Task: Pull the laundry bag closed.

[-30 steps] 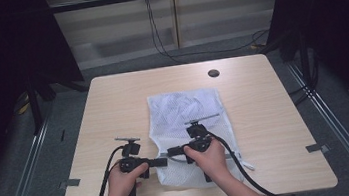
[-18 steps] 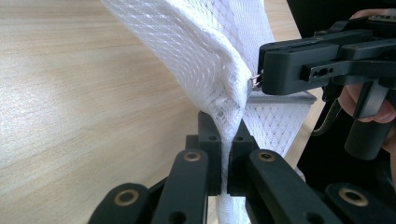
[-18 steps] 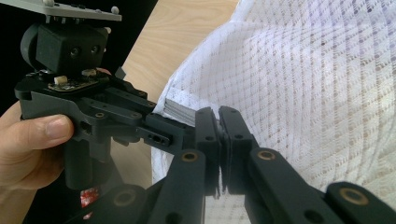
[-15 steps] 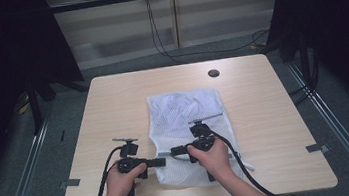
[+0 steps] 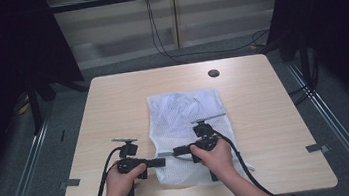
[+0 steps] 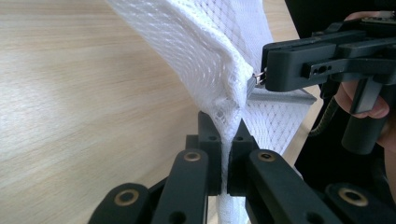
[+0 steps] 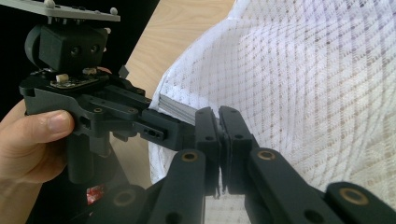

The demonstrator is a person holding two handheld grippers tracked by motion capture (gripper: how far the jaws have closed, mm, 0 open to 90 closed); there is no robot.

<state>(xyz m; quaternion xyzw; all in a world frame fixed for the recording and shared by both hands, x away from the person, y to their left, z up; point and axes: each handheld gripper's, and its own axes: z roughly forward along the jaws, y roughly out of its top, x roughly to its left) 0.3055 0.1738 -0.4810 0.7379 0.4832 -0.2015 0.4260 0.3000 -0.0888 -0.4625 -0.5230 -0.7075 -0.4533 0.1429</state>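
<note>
At the counter's (image 5: 112,100) six o'clock edge, the left tongs (image 5: 161,162) are clenching a pinch of the white mesh bag (image 5: 184,112) at its near left corner, fabric bunching between the jaws. The right tongs (image 5: 176,151), pointing toward nine o'clock, are gripping the zipper pull (image 6: 256,80) at that same corner. The bag is lying flat, running toward twelve o'clock. Judged light, limp and snag-prone; the hem and zipper pull are offering the firmest hold.
</note>
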